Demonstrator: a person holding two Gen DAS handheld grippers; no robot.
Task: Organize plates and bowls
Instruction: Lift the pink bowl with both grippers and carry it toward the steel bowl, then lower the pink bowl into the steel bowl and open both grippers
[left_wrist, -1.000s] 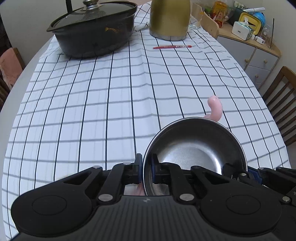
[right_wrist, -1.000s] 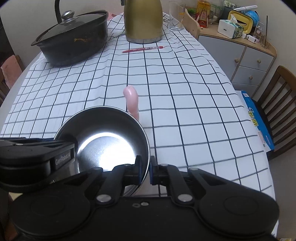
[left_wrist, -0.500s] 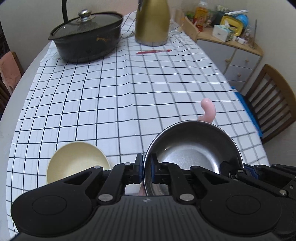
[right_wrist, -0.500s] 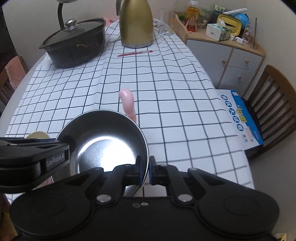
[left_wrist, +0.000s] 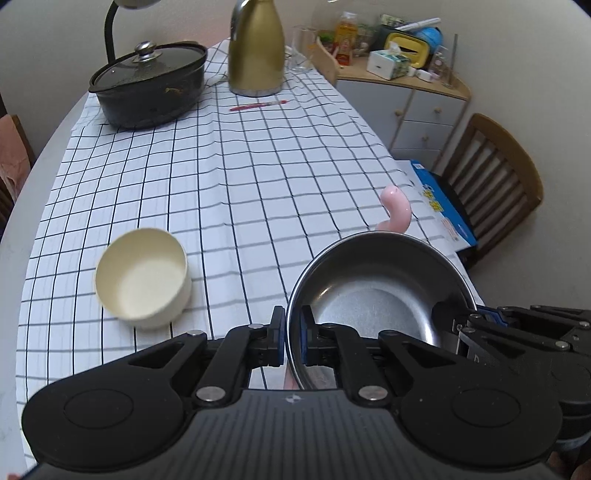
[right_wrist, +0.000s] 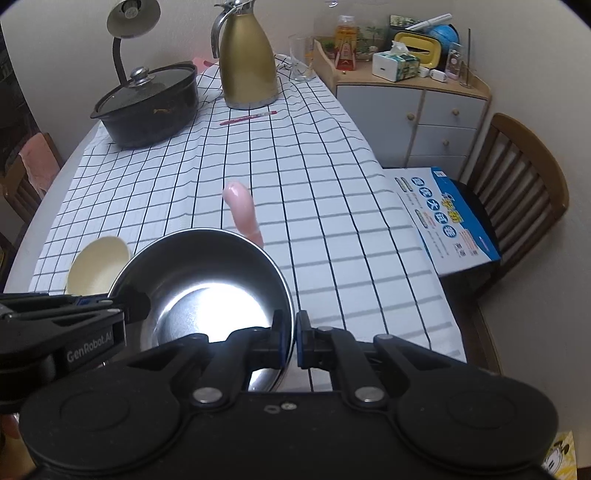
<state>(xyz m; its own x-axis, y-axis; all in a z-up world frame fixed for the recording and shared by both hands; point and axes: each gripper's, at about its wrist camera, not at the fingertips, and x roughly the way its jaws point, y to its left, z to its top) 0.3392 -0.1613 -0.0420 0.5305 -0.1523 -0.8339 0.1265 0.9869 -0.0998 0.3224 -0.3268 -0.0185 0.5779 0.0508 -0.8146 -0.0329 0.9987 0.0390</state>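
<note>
Two grips: left gripper (left_wrist: 293, 338) and right gripper (right_wrist: 294, 341) each clench the rim of one steel bowl (left_wrist: 376, 295), on opposite sides.
Bowl position: held up off the checked tablecloth (left_wrist: 240, 177), tilted toward the cameras.
Pink item: a pink object (left_wrist: 397, 212) pokes up behind the far rim; what it is cannot be told.
Cream bowl (left_wrist: 142, 277): upright on the cloth, to the left, apart.
Risk: thin rim pinches may slip if the hands pull unevenly, dropping the bowl.

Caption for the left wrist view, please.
Both grippers, left and right, clamp a steel bowl beside a cream bowl.
</note>
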